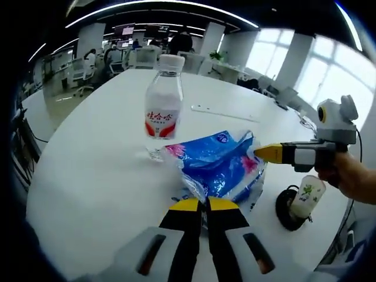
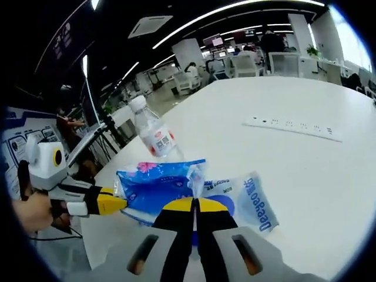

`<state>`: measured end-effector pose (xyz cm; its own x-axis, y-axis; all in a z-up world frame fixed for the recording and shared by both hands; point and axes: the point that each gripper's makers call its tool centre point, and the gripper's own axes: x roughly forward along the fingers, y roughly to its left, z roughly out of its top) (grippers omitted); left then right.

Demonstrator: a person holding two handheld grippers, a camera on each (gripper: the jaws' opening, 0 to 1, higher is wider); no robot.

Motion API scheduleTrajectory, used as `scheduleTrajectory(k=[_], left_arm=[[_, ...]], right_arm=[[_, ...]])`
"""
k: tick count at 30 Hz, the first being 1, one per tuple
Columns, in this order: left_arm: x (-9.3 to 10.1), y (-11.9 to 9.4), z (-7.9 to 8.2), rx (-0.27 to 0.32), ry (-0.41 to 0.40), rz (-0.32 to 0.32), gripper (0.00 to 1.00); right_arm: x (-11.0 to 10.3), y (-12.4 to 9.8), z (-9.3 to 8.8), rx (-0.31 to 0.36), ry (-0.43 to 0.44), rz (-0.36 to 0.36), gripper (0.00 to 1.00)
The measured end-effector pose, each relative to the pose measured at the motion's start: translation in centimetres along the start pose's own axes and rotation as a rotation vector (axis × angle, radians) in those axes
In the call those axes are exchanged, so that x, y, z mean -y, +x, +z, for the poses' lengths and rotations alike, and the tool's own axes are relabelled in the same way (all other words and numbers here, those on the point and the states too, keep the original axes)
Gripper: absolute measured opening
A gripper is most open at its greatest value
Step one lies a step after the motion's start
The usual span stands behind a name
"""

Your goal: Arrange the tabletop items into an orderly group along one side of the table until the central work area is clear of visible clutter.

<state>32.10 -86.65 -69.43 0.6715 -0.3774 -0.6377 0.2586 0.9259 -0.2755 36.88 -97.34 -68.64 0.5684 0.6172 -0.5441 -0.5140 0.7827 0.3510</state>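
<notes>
A blue and white plastic packet [image 1: 218, 165] lies crumpled in the middle of the white table [image 1: 94, 176]. My left gripper [image 1: 205, 203] is shut on its near edge. My right gripper [image 1: 259, 153] comes in from the right, its yellow tip pinching the packet's far corner. In the right gripper view the packet [image 2: 170, 189] spreads between my right gripper [image 2: 194, 203], shut on its middle edge, and the left gripper [image 2: 121, 204] at its left end. A clear water bottle [image 1: 163, 106] with a white cap and red label stands upright just behind the packet; it also appears [image 2: 154, 135] here.
A small bottle with a green-printed label [image 1: 307, 197] stands on a black round base [image 1: 286, 210] near the table's right edge. A white power strip [image 2: 294, 126] lies flat farther out on the table. Office chairs and desks stand beyond the table.
</notes>
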Motion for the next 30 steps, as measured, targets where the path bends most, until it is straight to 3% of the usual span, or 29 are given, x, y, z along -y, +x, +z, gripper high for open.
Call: scheduleTrajectory(k=[17, 30], left_arm=[[7.0, 1.9, 1.8, -0.008, 0.075, -0.091, 0.02], [10.5, 3.1, 2.3, -0.015, 0.144, -0.136, 0.02]], right_arm=[[5.0, -6.2, 1.0, 0.077, 0.056, -0.075, 0.00], [7.7, -9.5, 0.7, 0.106, 0.081, -0.127, 0.00]])
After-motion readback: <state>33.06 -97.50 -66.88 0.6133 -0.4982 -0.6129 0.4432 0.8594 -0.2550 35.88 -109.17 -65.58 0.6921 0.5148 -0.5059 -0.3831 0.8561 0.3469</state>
